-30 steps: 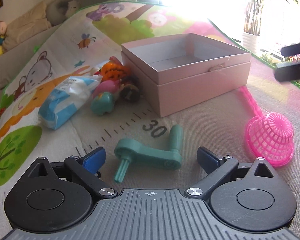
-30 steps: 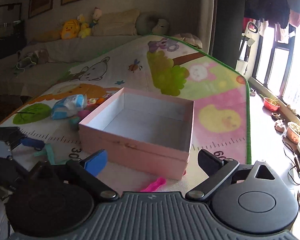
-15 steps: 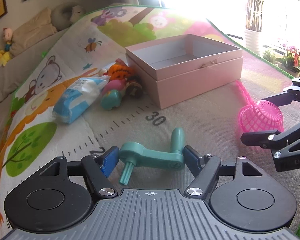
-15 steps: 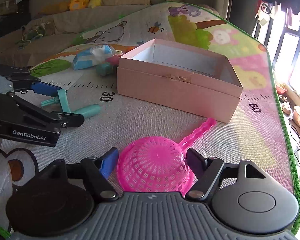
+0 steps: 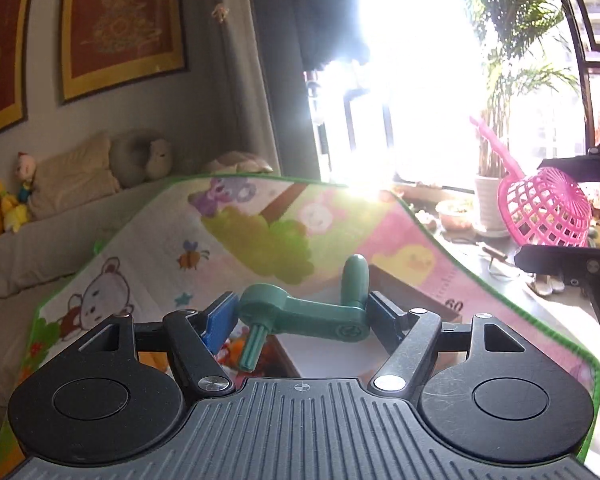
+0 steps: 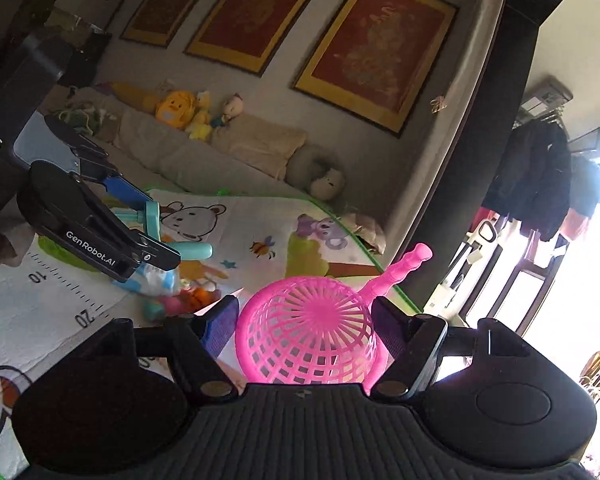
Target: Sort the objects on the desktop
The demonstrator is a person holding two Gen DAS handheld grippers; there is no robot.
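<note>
Left gripper (image 5: 304, 318) clamps the green crank (image 5: 300, 314) above the play mat (image 5: 236, 240), long axis crosswise, knob up. Right gripper (image 6: 306, 330) pinches the pink strainer (image 6: 304, 340) aloft, handle pointing up and away.

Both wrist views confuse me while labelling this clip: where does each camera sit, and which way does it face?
Left wrist: on the left gripper, looking along its fingers, shut on the green crank, towards the window.
Right wrist: on the right gripper, fingers holding the pink strainer, facing the sofa wall.
Shared: each view shows the other gripper and its toy, plus the play mat.
</note>
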